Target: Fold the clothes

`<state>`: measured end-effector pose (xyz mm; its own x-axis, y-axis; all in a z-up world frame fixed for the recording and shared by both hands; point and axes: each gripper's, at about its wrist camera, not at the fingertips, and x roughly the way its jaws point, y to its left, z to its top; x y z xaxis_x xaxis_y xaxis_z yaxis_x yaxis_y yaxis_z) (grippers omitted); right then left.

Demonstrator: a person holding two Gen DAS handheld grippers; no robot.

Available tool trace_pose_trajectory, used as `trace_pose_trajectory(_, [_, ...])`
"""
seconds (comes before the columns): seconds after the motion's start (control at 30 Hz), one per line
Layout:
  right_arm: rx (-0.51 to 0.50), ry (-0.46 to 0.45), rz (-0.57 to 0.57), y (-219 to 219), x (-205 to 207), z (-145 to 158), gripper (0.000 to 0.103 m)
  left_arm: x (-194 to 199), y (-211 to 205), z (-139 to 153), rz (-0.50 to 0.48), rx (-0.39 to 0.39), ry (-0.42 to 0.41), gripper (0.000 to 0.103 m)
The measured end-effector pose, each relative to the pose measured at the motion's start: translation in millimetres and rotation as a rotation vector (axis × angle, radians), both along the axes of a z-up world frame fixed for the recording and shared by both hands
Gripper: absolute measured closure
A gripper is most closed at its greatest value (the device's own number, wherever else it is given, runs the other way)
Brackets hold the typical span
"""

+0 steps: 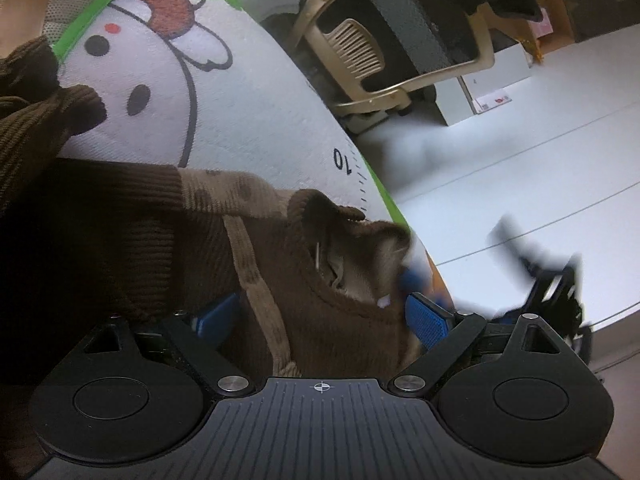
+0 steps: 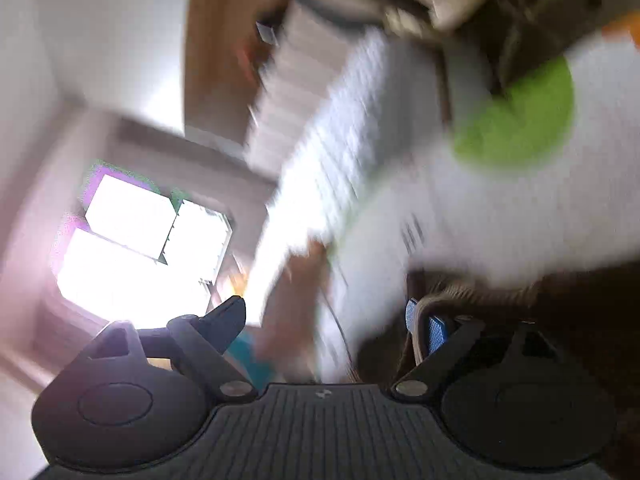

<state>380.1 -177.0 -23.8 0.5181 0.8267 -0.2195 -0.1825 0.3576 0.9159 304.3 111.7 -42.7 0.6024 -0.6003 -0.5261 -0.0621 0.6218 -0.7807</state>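
Note:
A brown knit garment point(image 1: 132, 240) with a tan dotted band lies on a white cartoon play mat point(image 1: 248, 100). My left gripper point(image 1: 320, 316) has brown fabric bunched between its blue pads point(image 1: 428, 320); the jaws stand apart around it. The other gripper point(image 1: 548, 280) shows blurred at the right, off the mat's edge. The right wrist view is heavily blurred. My right gripper point(image 2: 332, 320) has wide-set jaws, and a tan knit edge point(image 2: 452, 296) lies against its right blue pad point(image 2: 434, 330). The mat point(image 2: 520, 208) shows above it.
A beige office chair base point(image 1: 384, 52) and a white box point(image 1: 488, 88) stand beyond the mat on the pale floor point(image 1: 540, 160). A bright window point(image 2: 136, 240) and a wooden panel point(image 2: 216, 52) show in the right wrist view.

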Motion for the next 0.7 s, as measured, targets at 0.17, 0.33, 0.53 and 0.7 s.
trace_pose_trajectory(0.17, [-0.083,0.053,-0.029,-9,2,-14,0.014,4,0,-1,0.022,-0.025,-0.006,0.007])
trace_pose_trajectory(0.33, [-0.247,0.033,-0.047,-36,-33,-13,0.014,32,4,21,0.117,-0.039,-0.079,0.007])
trace_pose_trajectory(0.53, [-0.779,-0.292,-0.077,-56,-116,43,0.010,31,6,67,0.059,0.197,-0.099,0.007])
trace_pose_trajectory(0.7, [-1.033,-0.418,0.021,-58,-201,39,0.008,-51,-27,71,-0.124,0.490,-0.151,0.006])
